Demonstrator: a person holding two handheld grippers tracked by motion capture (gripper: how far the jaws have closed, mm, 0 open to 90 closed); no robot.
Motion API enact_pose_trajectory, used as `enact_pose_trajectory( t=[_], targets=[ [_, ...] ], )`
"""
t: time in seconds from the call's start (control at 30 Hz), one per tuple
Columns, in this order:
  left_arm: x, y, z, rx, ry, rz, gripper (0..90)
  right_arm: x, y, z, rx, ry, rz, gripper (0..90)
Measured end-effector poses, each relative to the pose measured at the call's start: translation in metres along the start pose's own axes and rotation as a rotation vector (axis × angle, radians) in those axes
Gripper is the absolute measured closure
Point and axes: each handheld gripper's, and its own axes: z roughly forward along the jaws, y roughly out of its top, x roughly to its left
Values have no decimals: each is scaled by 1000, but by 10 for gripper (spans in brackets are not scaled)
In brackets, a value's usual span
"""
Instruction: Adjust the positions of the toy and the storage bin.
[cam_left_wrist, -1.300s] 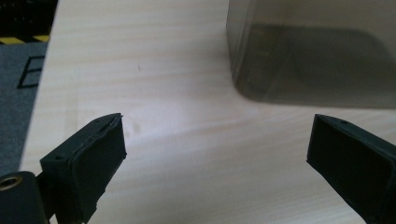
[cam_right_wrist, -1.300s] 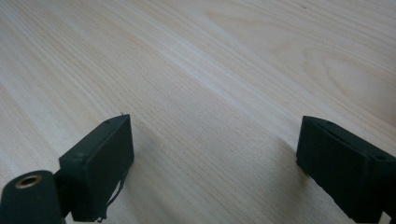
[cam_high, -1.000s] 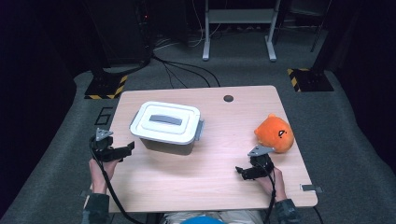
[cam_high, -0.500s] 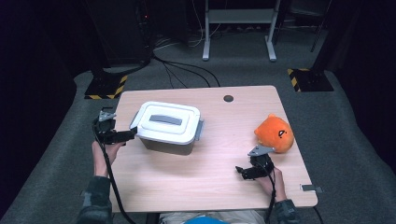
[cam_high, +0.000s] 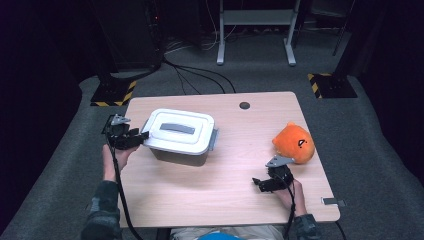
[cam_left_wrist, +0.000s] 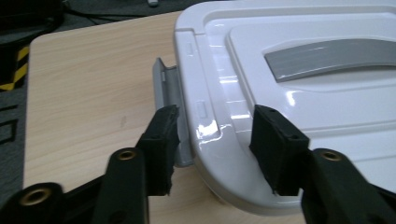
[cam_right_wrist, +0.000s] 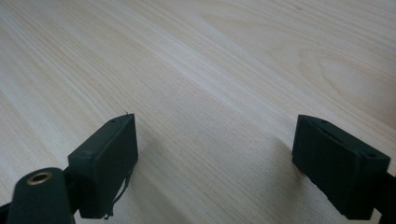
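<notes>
High view: white lidded box (cam_high: 181, 136) sits left of centre on the desk (cam_high: 225, 200), left tool (cam_high: 131, 140) at its left end, right tool (cam_high: 270, 182) low on bare wood just beside the orange plush (cam_high: 295, 144), with the jaw tips too small to read. Left tool view: its jaws have just been closing, now clamped on the box lid's corner edge beside the grey latch (cam_left_wrist: 169, 98), box cut off right. Right tool view: jaws spread wide, holding nothing, over bare desk.
</notes>
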Motion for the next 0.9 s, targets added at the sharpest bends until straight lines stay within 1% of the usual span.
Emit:
enact_pose_trajectory(
  t=[0.03, 0.07, 0.13, 0.27, 0.3, 0.4, 0.57, 0.63, 0.67, 0.8, 0.9],
  targets=[
    [0, -1, -1, 2, -8, -4, 568, 0, 0, 0, 0, 0, 0, 136],
    [1, -2, -1, -3, -9, -8, 571, 0, 0, 0, 0, 0, 0, 136],
    [3, -3, -3, -3, -12, -21, 604, 0, 0, 0, -1, 0, 0, 137],
    [2, -6, -5, -5, -24, -41, 614, 0, 0, 0, 0, 0, 0, 137],
    [2, -6, -6, 3, -27, -37, 613, 0, 0, 0, -1, 0, 1, 137],
    [-2, -7, -7, -3, -13, -41, 613, 0, 0, 0, -1, 0, 1, 138],
    [-9, -9, -10, 8, -15, -39, 611, 0, 0, 0, -1, 0, 1, 138],
    [-13, -10, -11, 4, -11, -38, 609, 0, 0, 0, -1, 0, 1, 138],
    [-14, -10, -12, 12, -14, -30, 608, 0, 0, 0, -1, 0, 1, 139],
    [-22, -13, -15, 18, -14, -17, 602, 0, 0, 0, -1, 0, 1, 139],
    [-26, -15, -18, 31, -37, -21, 595, 0, 0, 0, -1, 0, 1, 139]
  ],
)
